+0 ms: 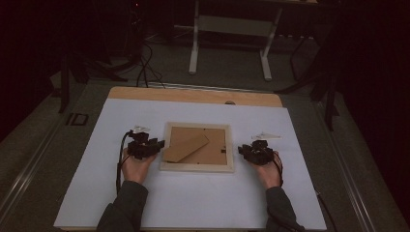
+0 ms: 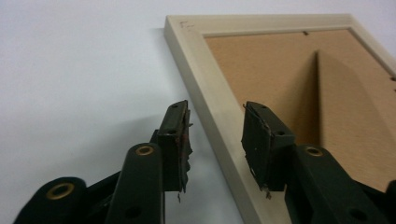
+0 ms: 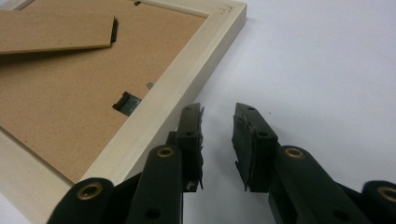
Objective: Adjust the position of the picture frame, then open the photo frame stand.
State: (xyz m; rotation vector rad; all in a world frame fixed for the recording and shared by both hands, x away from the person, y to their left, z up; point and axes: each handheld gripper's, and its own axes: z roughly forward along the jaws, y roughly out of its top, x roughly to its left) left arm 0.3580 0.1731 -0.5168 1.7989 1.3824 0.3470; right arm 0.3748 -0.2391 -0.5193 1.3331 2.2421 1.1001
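Your picture frame (image 1: pixel 197 166) lies face down in the middle of the white board (image 1: pixel 193 203), its brown backing (image 1: pixel 212 147) up and the cardboard stand (image 1: pixel 185 147) slanting across it. Your left gripper (image 1: pixel 153 145) sits at the frame's left edge with its jaws apart, straddling the pale wooden rail without pressing on it. Your right gripper (image 1: pixel 243 151) rests just beside the frame's right edge, jaws also apart, with bare board between them. A small black clip (image 3: pixel 126 102) sits on the backing near that edge.
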